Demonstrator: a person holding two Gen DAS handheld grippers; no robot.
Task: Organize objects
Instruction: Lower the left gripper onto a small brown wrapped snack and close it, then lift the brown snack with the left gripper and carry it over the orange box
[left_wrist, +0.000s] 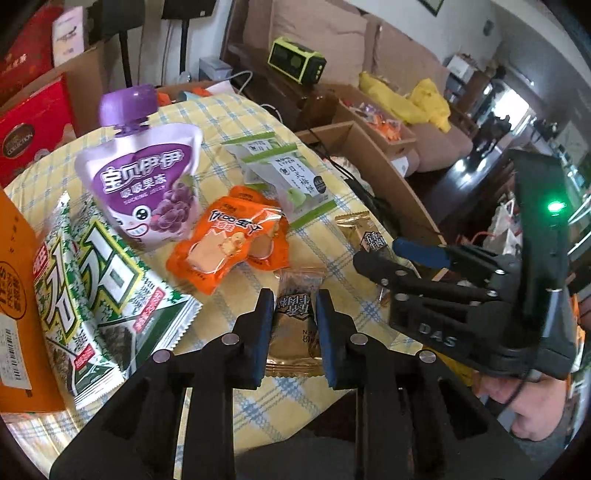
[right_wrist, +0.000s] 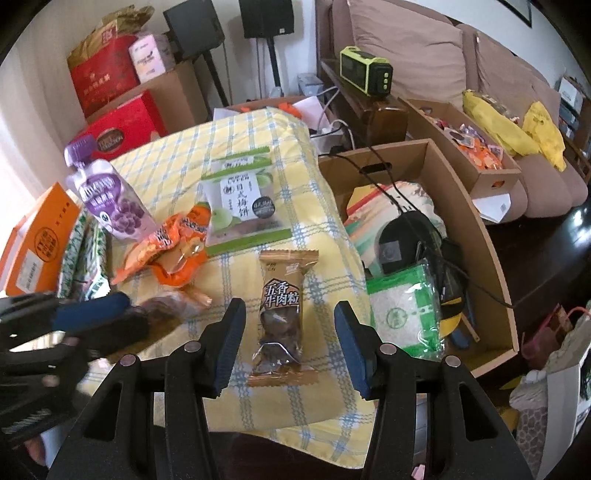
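Note:
My left gripper (left_wrist: 294, 299) is shut on a small brown-and-gold snack packet (left_wrist: 293, 332) near the front of the yellow checked cloth (left_wrist: 332, 258). In the right wrist view, the left gripper (right_wrist: 135, 312) comes in from the left holding that packet (right_wrist: 166, 306). My right gripper (right_wrist: 290, 308) is open, with a second brown beef snack packet (right_wrist: 282, 314) lying flat on the cloth between its fingers. Neither pad touches it. From the left wrist camera, the right gripper (left_wrist: 380, 254) hovers over that gold packet (left_wrist: 360, 232).
A purple jelly pouch (left_wrist: 147, 177), orange packets (left_wrist: 229, 243), a green-and-white cake packet (left_wrist: 291, 181), a seaweed pack (left_wrist: 103, 288) and an orange box (left_wrist: 18, 314) crowd the cloth. An open cardboard box (right_wrist: 480, 229) holding bags and cables stands to the right.

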